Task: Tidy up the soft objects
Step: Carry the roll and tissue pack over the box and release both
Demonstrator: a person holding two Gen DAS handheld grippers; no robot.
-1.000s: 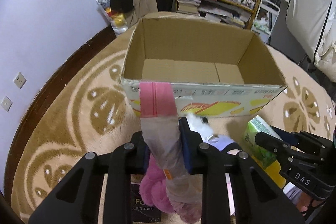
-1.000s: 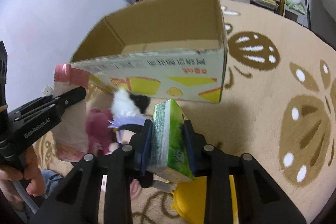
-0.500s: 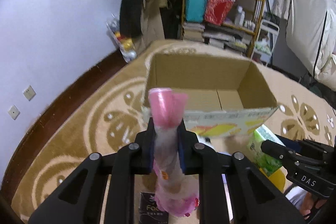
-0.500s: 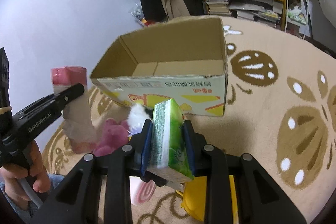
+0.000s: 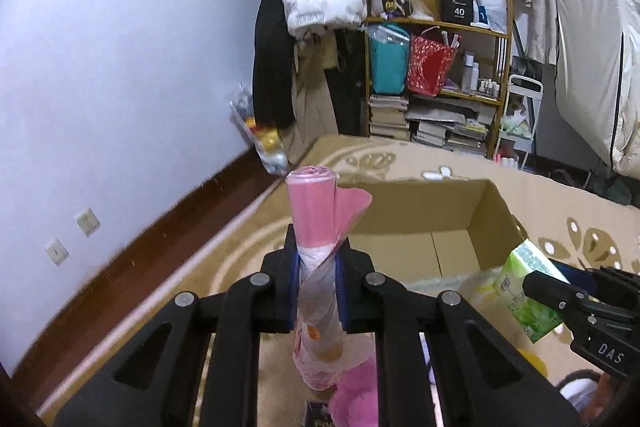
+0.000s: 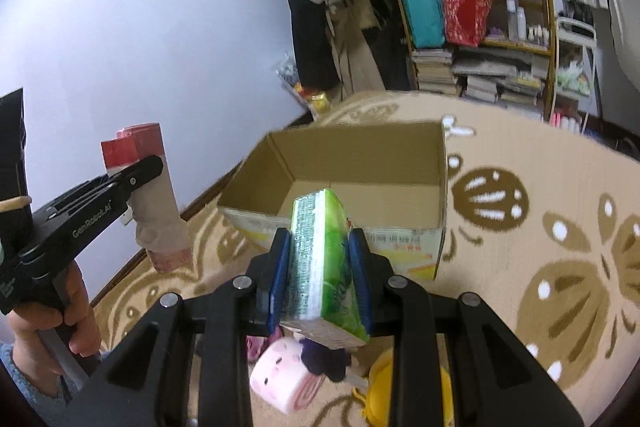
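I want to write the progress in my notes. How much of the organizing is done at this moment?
Done: nothing visible; the cardboard box looks empty.
In hand: the left gripper is shut on the pink bag roll, the right gripper on the green tissue pack, both short of the box.
Left: the pink plush, the pink roll toy and a yellow item on the carpet.

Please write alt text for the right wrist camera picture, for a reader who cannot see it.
The right gripper clamps a green tissue pack above a patterned beige carpet, facing an open, empty cardboard box. At left, the left gripper holds a pink plastic-bag roll.
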